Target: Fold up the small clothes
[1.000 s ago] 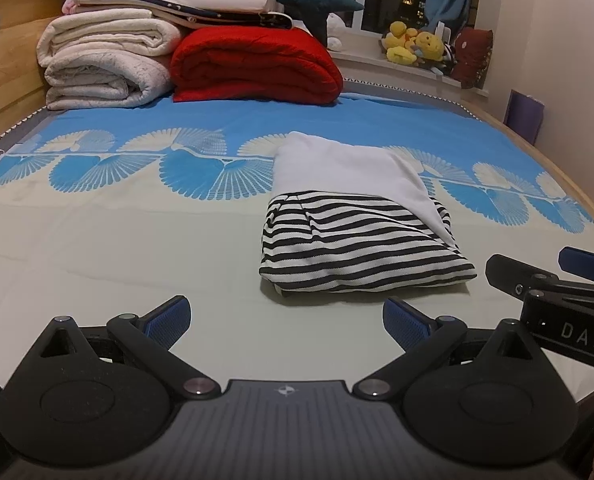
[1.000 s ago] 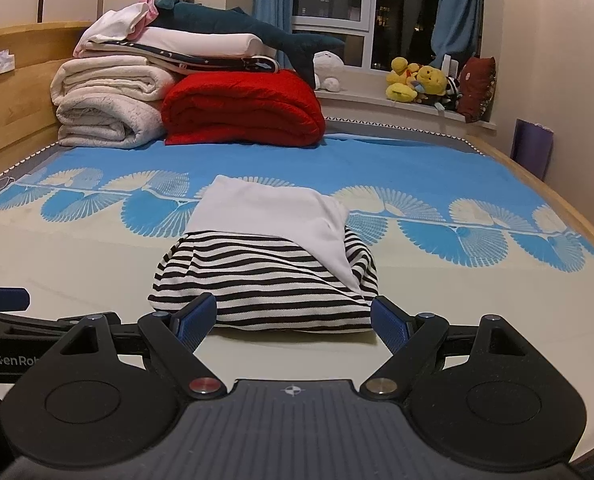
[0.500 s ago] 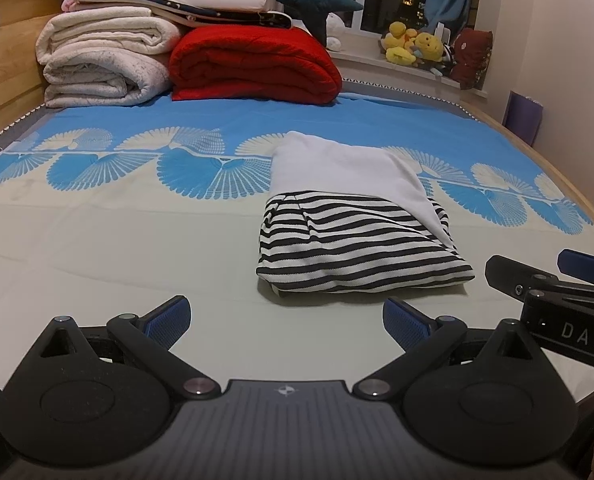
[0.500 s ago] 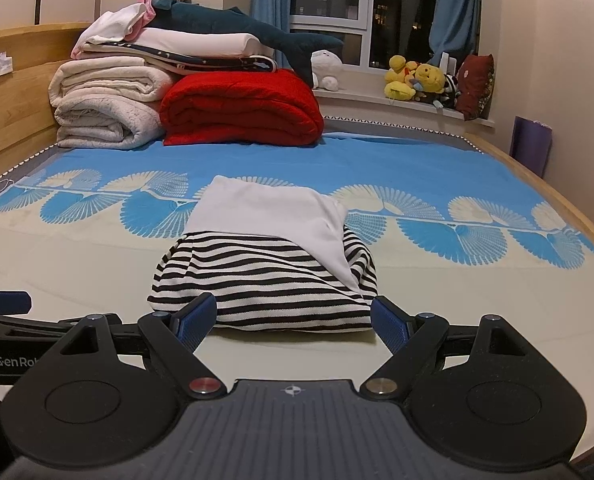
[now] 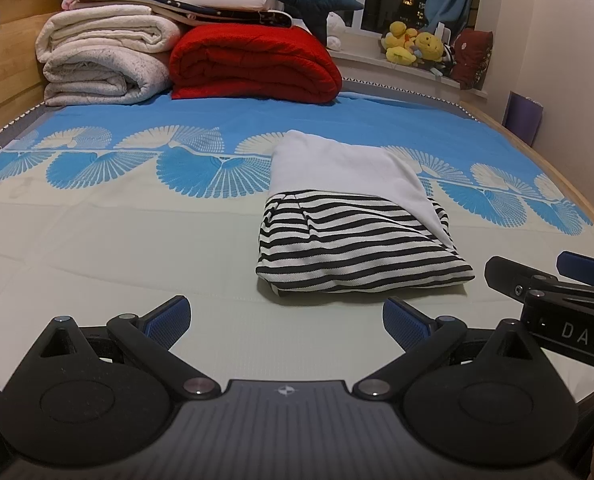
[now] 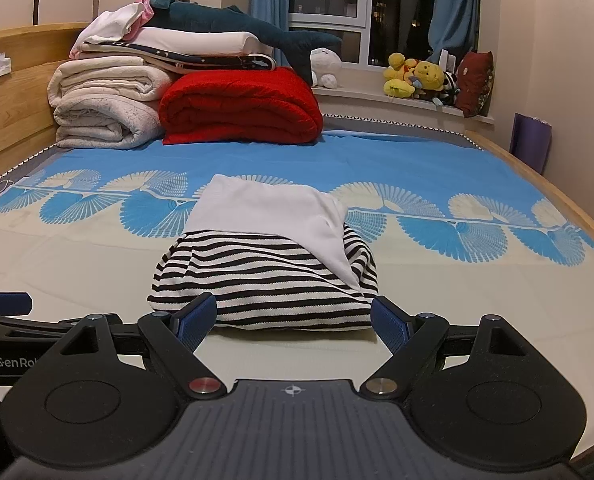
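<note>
- Striped garment (image 5: 361,252) with a white part (image 5: 345,168) is lying on the bed (image 5: 117,248), already folded into a compact bundle; white layer is sitting over the far half, stripes are showing on the near half.
- Left hand-held gripper (image 5: 285,320) is hovering low over the bed, jaws spread wide, holding nothing; garment is lying ahead of it and off to its right, apart from both blue pads.
- Right hand-held gripper (image 6: 293,318) is sitting right in front of the bundle (image 6: 265,276), jaws wide and empty; pads are flanking the near edge of the fabric, close, contact not clear.
- Right hand-held gripper is also showing at the right edge of the left wrist view (image 5: 545,280).
- Judging progress: this piece is looking nearly or fully done; near edge is looking a bit puffy, so maybe one more flatten or tidy is remaining.
- No other unfolded small clothes are showing near the grippers; red blanket (image 6: 241,108) and stacked cream blankets (image 6: 109,108) are sitting at the headboard end, well apart.
</note>
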Demonstrator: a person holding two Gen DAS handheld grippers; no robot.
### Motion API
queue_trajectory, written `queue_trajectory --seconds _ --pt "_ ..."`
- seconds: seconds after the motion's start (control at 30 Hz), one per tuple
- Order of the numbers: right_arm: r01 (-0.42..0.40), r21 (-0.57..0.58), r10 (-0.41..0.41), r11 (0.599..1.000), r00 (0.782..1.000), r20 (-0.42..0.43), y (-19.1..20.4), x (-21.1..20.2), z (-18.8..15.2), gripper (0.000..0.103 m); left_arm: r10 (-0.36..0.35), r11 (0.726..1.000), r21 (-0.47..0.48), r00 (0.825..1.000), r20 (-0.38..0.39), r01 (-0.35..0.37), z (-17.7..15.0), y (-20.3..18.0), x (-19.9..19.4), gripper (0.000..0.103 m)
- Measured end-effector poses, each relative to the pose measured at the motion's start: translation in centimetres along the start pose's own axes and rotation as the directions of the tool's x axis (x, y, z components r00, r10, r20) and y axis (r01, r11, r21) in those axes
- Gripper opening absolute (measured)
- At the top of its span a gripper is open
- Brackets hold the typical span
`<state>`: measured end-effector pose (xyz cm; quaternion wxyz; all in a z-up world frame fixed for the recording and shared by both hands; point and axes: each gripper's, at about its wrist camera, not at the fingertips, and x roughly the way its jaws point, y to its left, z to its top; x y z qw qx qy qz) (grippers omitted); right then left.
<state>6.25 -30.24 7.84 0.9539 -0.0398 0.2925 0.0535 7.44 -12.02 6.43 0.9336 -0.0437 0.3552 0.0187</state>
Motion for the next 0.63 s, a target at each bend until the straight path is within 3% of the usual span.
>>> queue_trajectory --seconds 0.63 --pt "0.001 0.002 -0.001 1.0 1.0 -0.001 -0.04 -0.02 -0.01 0.085 -0.001 1.0 -0.003 1.0 -0.001 0.001 -0.07 -0.24 0.17 0.102"
